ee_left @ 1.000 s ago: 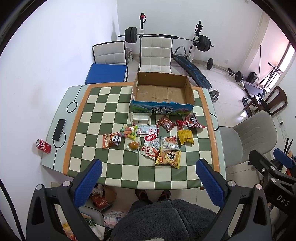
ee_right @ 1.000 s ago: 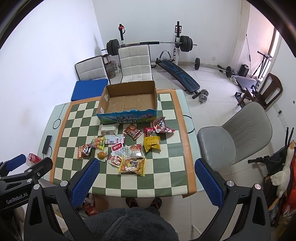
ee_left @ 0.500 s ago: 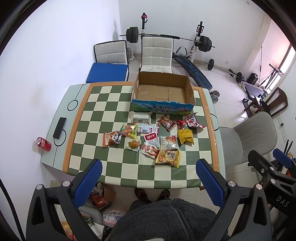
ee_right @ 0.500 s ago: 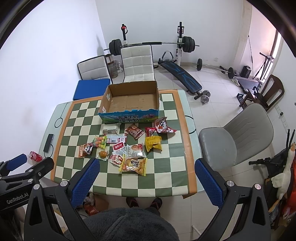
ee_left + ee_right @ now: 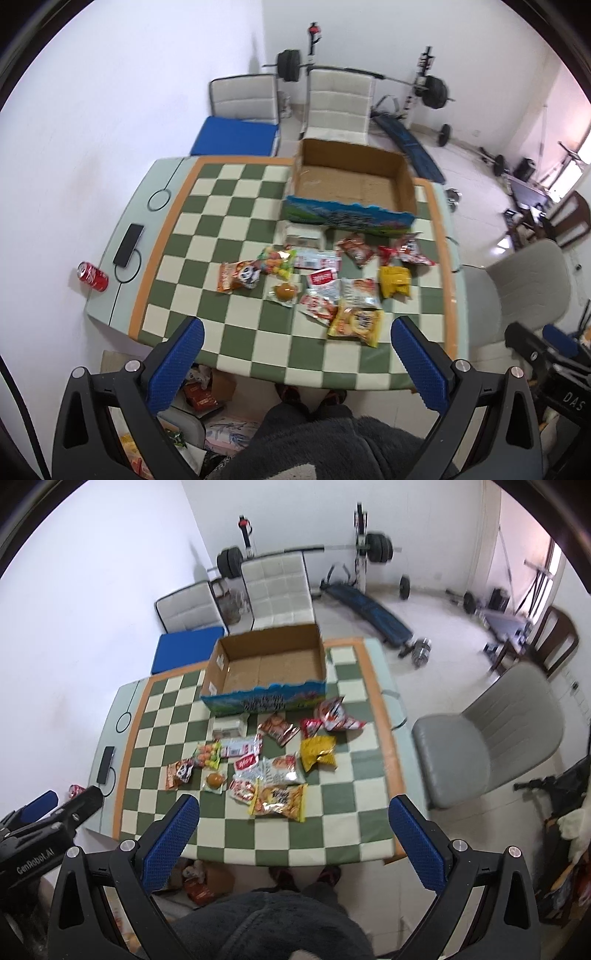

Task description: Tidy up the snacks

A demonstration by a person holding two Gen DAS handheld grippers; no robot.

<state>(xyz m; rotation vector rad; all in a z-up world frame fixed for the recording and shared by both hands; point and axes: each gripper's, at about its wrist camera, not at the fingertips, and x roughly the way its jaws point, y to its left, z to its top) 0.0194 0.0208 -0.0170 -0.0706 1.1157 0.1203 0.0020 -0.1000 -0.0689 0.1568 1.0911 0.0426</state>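
Note:
Several snack packets lie in a loose cluster mid-table, among them an orange cracker bag (image 5: pixel 355 322) (image 5: pixel 279 800), a yellow bag (image 5: pixel 394 281) (image 5: pixel 317 752) and a panda packet (image 5: pixel 239 275) (image 5: pixel 180 772). An open, empty cardboard box (image 5: pixel 351 186) (image 5: pixel 266 668) stands behind them. My left gripper (image 5: pixel 295 354) and right gripper (image 5: pixel 293 834) are both open and empty, held high above the table's near edge.
The checkered table (image 5: pixel 229 206) also carries a phone (image 5: pixel 128 245) and a red soda can (image 5: pixel 92 276) at its left edge. A grey chair (image 5: pixel 491 734) stands to the right, white chairs (image 5: pixel 338 99) and a weight bench behind. Clutter lies on the floor under the near edge.
Both grippers have moved forward and a little lower toward the table; the snacks and box look larger. Nothing on the table has moved.

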